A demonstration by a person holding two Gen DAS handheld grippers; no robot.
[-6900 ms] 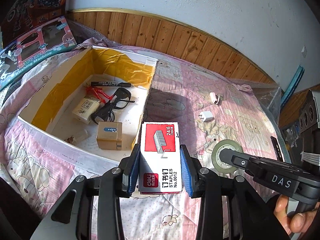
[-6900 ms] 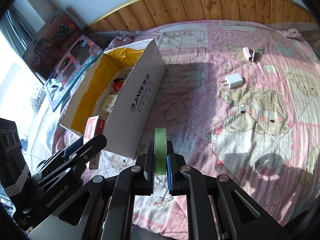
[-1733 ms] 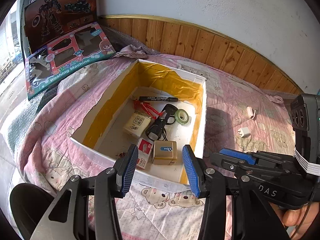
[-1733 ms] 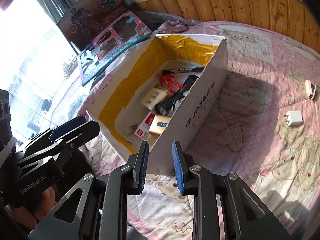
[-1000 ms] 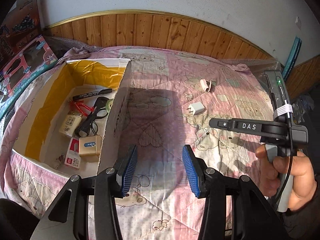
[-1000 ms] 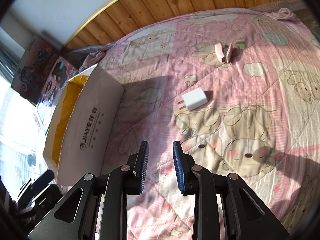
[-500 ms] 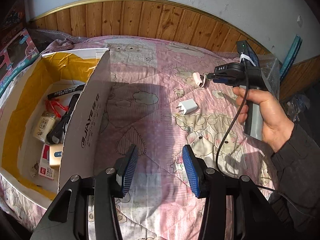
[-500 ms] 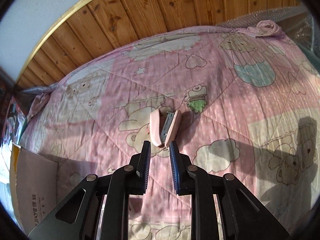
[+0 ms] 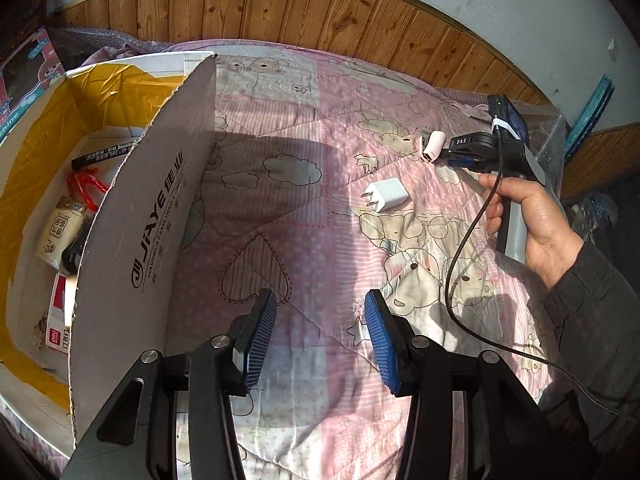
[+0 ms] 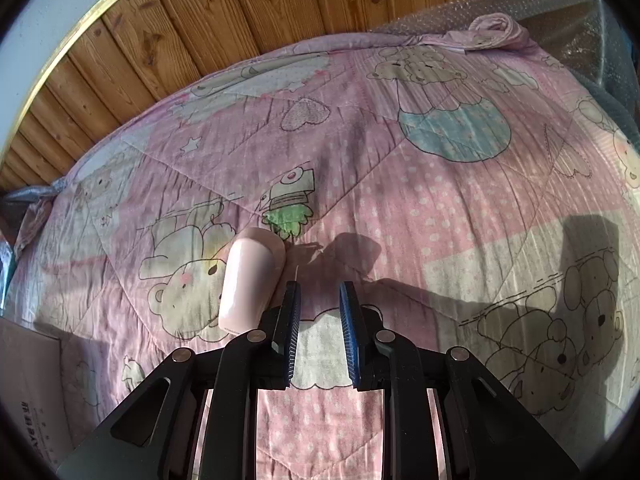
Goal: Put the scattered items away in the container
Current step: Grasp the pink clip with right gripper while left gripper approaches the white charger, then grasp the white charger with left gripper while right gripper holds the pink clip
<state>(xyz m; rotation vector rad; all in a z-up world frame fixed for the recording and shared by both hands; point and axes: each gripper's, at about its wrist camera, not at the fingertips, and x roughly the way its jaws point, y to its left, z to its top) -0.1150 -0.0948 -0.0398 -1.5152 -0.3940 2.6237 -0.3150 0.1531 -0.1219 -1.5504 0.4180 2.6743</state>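
Note:
A small pink stapler (image 10: 250, 280) lies on the pink bear-print quilt, just outside and touching the left finger of my right gripper (image 10: 320, 300). That gripper is open with only quilt between its blue pads. The left wrist view shows the same stapler (image 9: 432, 146) at the tip of the right gripper (image 9: 450, 154), held by a hand (image 9: 536, 224). A white charger plug (image 9: 386, 196) lies nearer the middle of the quilt. My left gripper (image 9: 320, 312) hovers open and empty beside the cardboard box (image 9: 132, 248), which holds a marker (image 9: 106, 152), a bottle (image 9: 60, 228) and a staples box (image 9: 60, 320).
Wood panelling (image 9: 320, 12) runs behind the bed. A black cable (image 9: 460, 264) trails from the right gripper's handle across the quilt. Bubble wrap (image 10: 580, 28) covers the far right edge. The box's tall white wall stands close to my left gripper's left finger.
My right gripper has dropped closer to the pink stapler, which now lies left of its left finger instead of ahead of the gap. My left gripper has shifted slightly right, still open.

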